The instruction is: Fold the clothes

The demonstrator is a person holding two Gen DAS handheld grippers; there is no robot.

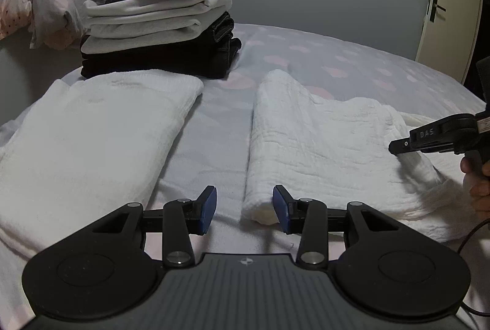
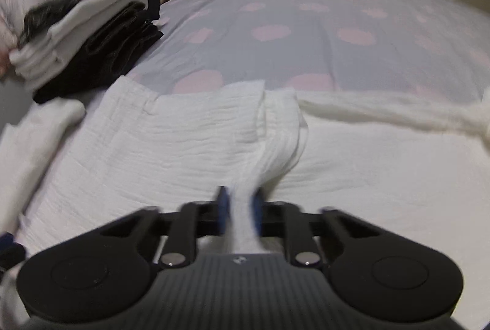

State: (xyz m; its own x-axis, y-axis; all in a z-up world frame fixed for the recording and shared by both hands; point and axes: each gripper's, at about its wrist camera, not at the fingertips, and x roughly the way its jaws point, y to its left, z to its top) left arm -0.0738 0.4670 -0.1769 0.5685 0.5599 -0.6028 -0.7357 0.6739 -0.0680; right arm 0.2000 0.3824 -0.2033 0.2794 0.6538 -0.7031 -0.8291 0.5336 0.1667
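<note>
A white crinkled garment (image 2: 190, 140) lies partly folded on the polka-dot bed (image 2: 306, 24), its folded edge running away from the cameras, and the right gripper (image 2: 240, 209) fingers are clenched on a bunched fold of it. The left gripper (image 1: 244, 206) fingers stand released, half apart, empty, just beside the garment's near corner. One folded white towel (image 1: 92, 128) lies to the left, before one stack of folded clothes (image 1: 159, 24).

Left gripper (image 1: 244, 209) jaws apart, empty; right gripper (image 2: 240, 209) pinched on cloth.
</note>
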